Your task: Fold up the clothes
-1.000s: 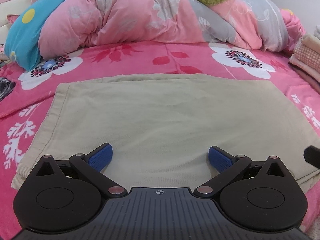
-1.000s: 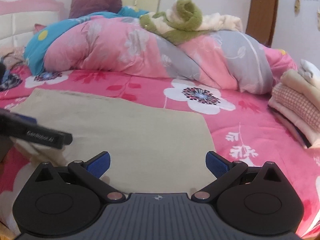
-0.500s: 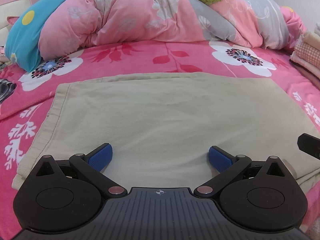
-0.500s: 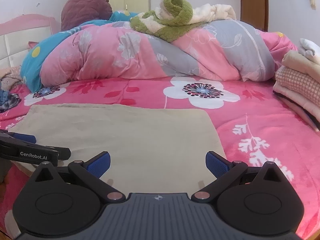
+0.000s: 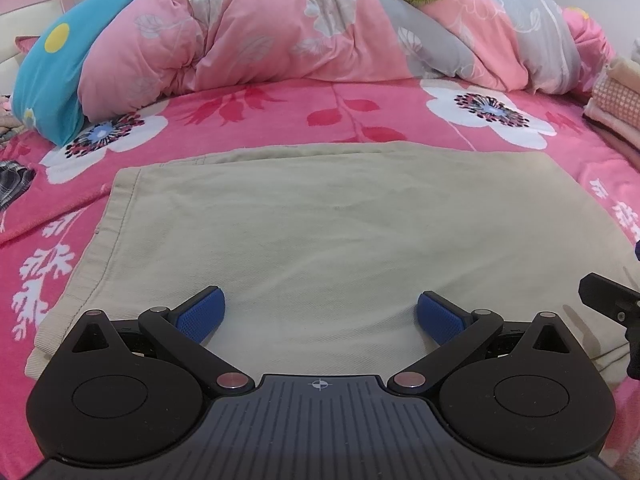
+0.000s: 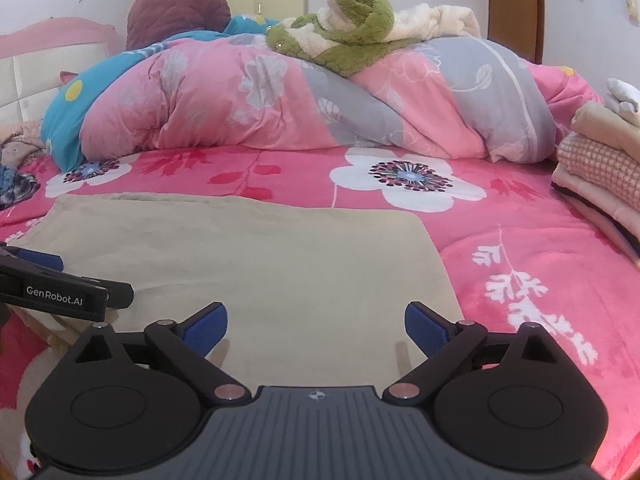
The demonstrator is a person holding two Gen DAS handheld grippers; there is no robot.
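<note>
A beige garment [image 5: 320, 232] lies folded flat as a rectangle on the pink flowered bedspread [image 5: 280, 116]. My left gripper [image 5: 320, 314] hovers open over its near edge, nothing between the blue pads. In the right wrist view the same beige garment [image 6: 248, 264] fills the lower left, and my right gripper [image 6: 316, 326] stands open over its near right part, also empty. The left gripper's black finger [image 6: 60, 294] shows at the left edge there. The right gripper's black tip [image 5: 608, 300] pokes in at the right edge of the left wrist view.
A bunched pink, grey and blue duvet [image 6: 300, 100] runs across the back, with a green and cream blanket [image 6: 360, 24] on top. A stack of folded clothes [image 6: 600, 168] sits at the right. A person in a maroon jacket [image 6: 176, 4] sits behind the duvet. Dark checked fabric [image 6: 16, 188] lies far left.
The right wrist view has tilted up and levelled, showing more of the room. The right gripper's tip has edged further into the left wrist view. The garment stays flat.
</note>
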